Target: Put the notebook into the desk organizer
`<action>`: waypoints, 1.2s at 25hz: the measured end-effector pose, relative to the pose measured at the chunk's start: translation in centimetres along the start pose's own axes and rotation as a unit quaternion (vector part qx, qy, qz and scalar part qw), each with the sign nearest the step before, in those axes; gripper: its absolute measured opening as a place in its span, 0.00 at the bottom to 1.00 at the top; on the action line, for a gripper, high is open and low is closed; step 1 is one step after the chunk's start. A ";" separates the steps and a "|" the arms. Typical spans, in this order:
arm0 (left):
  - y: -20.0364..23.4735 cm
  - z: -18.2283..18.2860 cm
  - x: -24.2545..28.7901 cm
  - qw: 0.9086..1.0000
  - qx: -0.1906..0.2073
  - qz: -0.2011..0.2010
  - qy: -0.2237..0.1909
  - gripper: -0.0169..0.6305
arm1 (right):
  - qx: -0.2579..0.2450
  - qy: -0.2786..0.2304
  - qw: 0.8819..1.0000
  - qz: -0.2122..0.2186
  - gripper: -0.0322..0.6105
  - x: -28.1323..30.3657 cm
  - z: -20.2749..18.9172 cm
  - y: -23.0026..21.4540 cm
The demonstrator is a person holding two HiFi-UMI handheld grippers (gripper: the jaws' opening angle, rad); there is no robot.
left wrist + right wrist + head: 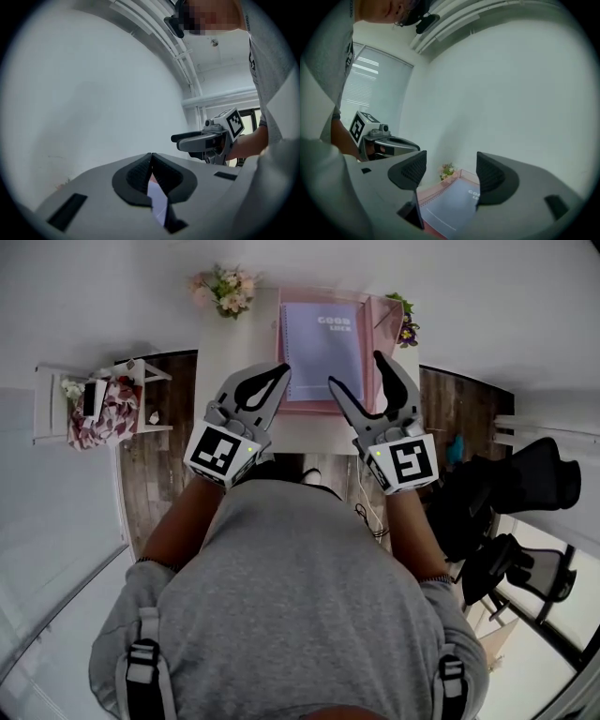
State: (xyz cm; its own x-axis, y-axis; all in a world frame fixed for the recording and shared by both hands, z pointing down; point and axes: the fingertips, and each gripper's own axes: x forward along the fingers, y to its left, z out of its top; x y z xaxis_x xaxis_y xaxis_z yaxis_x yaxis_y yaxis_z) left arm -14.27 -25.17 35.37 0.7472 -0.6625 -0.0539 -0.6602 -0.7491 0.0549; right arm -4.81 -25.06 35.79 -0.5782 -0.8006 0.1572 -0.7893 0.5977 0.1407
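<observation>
A lavender notebook [323, 348] lies flat inside the pink desk organizer [382, 313] at the back of a small white table [234, 343]. My left gripper [281, 376] hovers at the notebook's near left corner, and in the left gripper view its pads [151, 164] meet with nothing held. My right gripper [356, 371] hangs over the near right corner, jaws apart and empty. In the right gripper view the notebook [450, 206] and the organizer's pink rim [436, 189] lie below the right gripper [450, 176].
Pale flowers [225, 287] stand at the table's back left and a purple plant [405, 329] at the back right. A white side shelf [94, 404] is on the left. Black office chairs [525, 484] crowd the right. A wall rises behind the table.
</observation>
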 end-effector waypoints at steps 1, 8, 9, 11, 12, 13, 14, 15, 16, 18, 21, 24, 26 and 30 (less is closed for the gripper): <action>-0.5 0.0 -0.2 1.000 -0.001 0.004 -0.003 0.05 | 0.003 -0.011 1.000 0.007 0.59 -0.6 0.3 0.3; -4.3 0.7 -1.1 1.000 0.008 0.024 -0.002 0.05 | 0.005 -0.071 0.997 0.035 0.47 -5.0 1.4 1.5; -4.7 0.8 -1.2 1.000 0.010 0.025 -0.002 0.05 | 0.005 -0.075 0.997 0.037 0.44 -5.5 1.4 1.6; -5.5 1.0 -1.4 1.000 0.011 0.027 -0.008 0.05 | 0.009 -0.079 0.996 0.041 0.38 -6.3 1.2 1.8; -5.8 1.0 -1.5 0.999 0.012 0.028 -0.012 0.05 | 0.012 -0.079 0.996 0.044 0.36 -6.6 1.0 1.9; -6.1 1.1 -1.5 0.999 0.013 0.029 -0.014 0.05 | 0.015 -0.079 0.996 0.047 0.36 -6.9 0.8 2.0; -6.4 1.0 -1.6 0.999 0.013 0.029 -0.015 0.05 | 0.018 -0.078 0.996 0.049 0.36 -7.2 0.5 2.1; -6.7 1.0 -1.6 0.999 0.013 0.030 -0.015 0.05 | 0.021 -0.078 0.995 0.051 0.34 -7.6 0.2 2.2; -7.1 0.9 -1.7 0.999 0.013 0.030 -0.016 0.05 | 0.025 -0.077 0.995 0.053 0.33 -7.9 0.0 2.3; -7.7 0.7 -1.9 0.999 0.015 0.032 -0.011 0.05 | 0.031 -0.077 0.995 0.059 0.28 -8.7 -0.5 2.5; -8.6 0.1 -2.1 0.999 0.018 0.035 0.003 0.05 | 0.035 -0.075 0.995 0.062 0.22 -9.6 -1.1 2.6; -9.3 0.0 -2.2 0.999 0.018 0.037 0.000 0.05 | 0.035 -0.069 0.995 0.057 0.14 -10.1 -1.6 2.2; -9.7 0.1 -2.2 0.999 0.019 0.036 -0.005 0.05 | 0.035 -0.067 0.996 0.051 0.09 -10.4 -2.0 2.0; -10.3 -0.1 -2.5 0.999 0.018 0.042 -0.002 0.05 | 0.027 -0.066 0.997 0.038 0.06 -11.1 -2.5 1.6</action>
State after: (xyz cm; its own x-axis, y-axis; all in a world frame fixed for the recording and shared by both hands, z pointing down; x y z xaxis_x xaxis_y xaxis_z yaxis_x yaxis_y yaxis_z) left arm -9.37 -15.80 35.09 0.6894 -0.7223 -0.0542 -0.7224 -0.6911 0.0228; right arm 0.88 -15.15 36.73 -0.6565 -0.7535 0.0353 -0.7497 0.6569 0.0797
